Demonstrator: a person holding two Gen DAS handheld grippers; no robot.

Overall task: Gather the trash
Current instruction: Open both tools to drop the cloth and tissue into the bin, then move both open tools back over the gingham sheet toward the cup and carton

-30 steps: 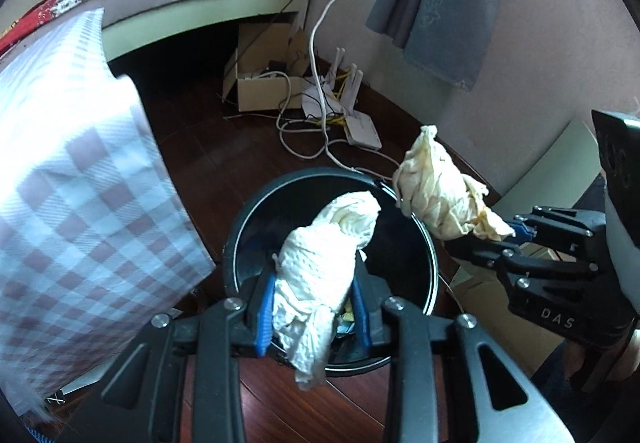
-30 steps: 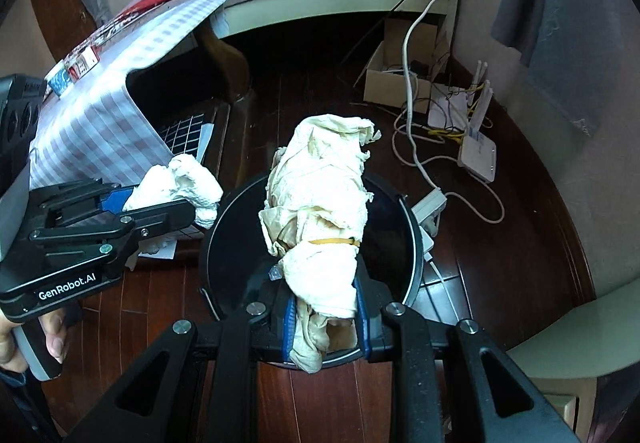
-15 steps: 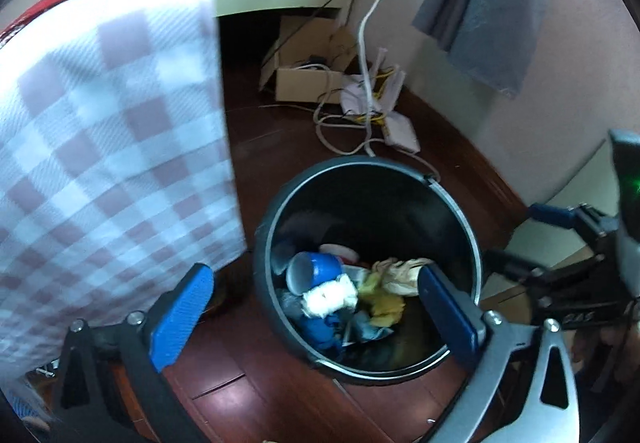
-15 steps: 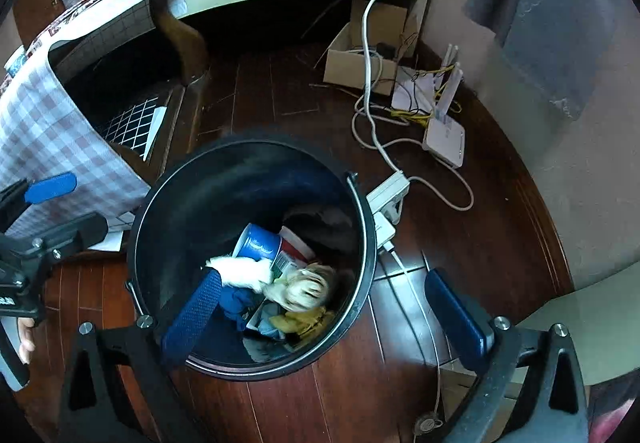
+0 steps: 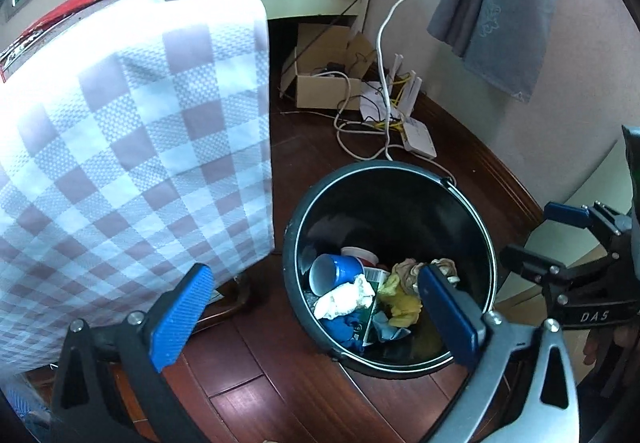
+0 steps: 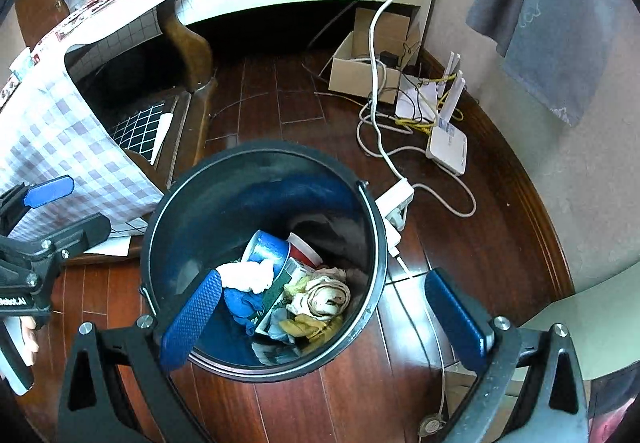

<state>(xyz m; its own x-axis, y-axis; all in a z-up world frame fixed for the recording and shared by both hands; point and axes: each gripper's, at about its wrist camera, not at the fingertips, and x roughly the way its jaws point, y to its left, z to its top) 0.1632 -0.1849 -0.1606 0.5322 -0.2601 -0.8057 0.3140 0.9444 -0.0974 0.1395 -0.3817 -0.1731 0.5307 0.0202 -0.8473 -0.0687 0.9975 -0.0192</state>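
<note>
The white paper wad (image 6: 245, 275) and tan wad (image 6: 322, 293) lie in the black bin (image 6: 168, 243) (maybe on a blue cup). Both grippers, left (image 5: 316, 315) and right (image 6: 324, 317), gape wide at six o'clock, holding nothing.

bin (image 6: 168, 243) bottom hidden under trash; left gripper (image 6: 56, 203) cut off

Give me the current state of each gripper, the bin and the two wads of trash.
left gripper: open, empty, above the bin
right gripper: open, empty, above the bin
black bin: upright, no lid, partly filled
white paper wad: lying in the bin
cream paper wad: lying in the bin
blue cup: tipped over in the bin
</note>
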